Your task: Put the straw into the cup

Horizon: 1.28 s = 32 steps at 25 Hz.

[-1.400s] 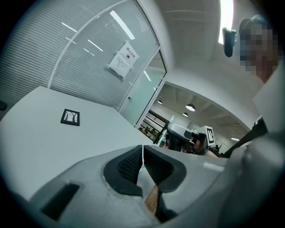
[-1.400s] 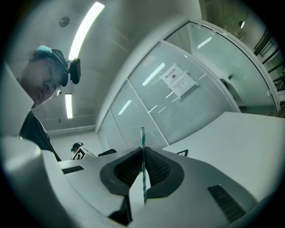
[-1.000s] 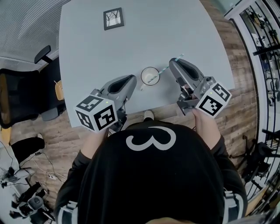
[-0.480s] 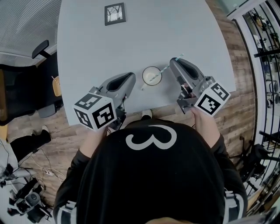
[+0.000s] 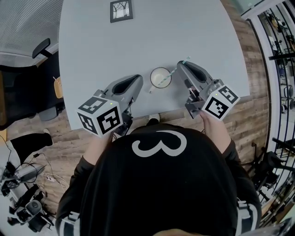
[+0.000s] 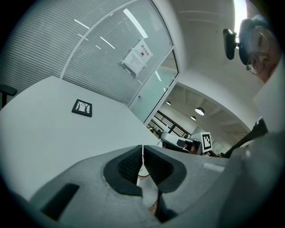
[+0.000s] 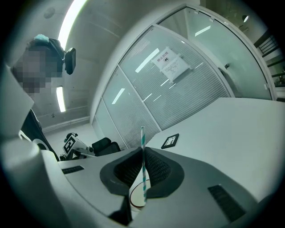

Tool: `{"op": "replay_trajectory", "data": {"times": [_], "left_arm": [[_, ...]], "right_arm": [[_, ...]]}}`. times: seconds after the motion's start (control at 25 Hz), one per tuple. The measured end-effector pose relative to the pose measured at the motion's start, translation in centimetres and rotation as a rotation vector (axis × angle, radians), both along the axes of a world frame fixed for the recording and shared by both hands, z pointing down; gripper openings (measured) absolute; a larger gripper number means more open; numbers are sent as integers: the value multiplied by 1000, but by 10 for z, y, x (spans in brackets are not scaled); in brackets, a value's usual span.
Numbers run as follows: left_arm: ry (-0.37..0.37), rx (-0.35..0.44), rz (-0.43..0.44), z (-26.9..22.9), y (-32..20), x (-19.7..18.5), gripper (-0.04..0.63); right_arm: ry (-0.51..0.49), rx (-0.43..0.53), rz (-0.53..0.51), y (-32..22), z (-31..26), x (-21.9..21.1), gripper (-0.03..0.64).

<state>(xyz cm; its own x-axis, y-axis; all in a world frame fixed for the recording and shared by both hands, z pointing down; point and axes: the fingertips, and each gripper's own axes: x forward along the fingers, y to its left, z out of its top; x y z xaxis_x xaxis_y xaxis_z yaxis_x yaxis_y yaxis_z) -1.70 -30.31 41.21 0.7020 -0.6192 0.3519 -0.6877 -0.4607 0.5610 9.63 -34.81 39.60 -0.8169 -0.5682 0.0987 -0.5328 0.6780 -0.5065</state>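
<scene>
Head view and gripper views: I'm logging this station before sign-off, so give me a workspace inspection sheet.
Surface: pale grey table.
Job's things: white cup near the front edge; striped straw slanting over its mouth.
Clutter: black-framed card at the far edge.
Grippers: right gripper shut on the straw; left gripper shut, empty, beside the cup.
Cables: loose leads on the floor, left.
Surroundings: office chair at left; wood-pattern floor.

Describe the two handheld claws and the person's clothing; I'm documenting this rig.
The left claw and right claw are smooth grey shells with dark ribbed pads; each carries a white cube with black square markers. The person wears a black top with a white 3 mark.
</scene>
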Motion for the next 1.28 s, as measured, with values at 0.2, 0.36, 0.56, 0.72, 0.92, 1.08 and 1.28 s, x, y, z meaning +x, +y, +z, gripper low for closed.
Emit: {"op": "replay_trajectory", "data": {"times": [0.2, 0.36, 0.56, 0.72, 0.92, 1.08, 1.28], "left_arm": [[4, -10, -8, 6, -1, -1, 23], [4, -17, -15, 9, 0, -2, 23], [3, -28, -22, 14, -2, -4, 23], [4, -30, -28, 14, -5, -3, 23], [4, -34, -34, 17, -5, -6, 23], [4, -34, -39, 19, -7, -10, 23], [5, -32, -36, 15, -8, -5, 23]], "right_arm": [[4, -19, -1, -3, 11, -2, 26], [1, -41, -4, -4, 17, -3, 26], [10, -49, -13, -6, 24, -4, 26], [13, -58, -24, -5, 29, -4, 26], [14, -60, -31, -4, 31, -7, 26], [18, -65, -36, -6, 35, -10, 26], [22, -67, -33, -6, 35, -5, 26]]}}
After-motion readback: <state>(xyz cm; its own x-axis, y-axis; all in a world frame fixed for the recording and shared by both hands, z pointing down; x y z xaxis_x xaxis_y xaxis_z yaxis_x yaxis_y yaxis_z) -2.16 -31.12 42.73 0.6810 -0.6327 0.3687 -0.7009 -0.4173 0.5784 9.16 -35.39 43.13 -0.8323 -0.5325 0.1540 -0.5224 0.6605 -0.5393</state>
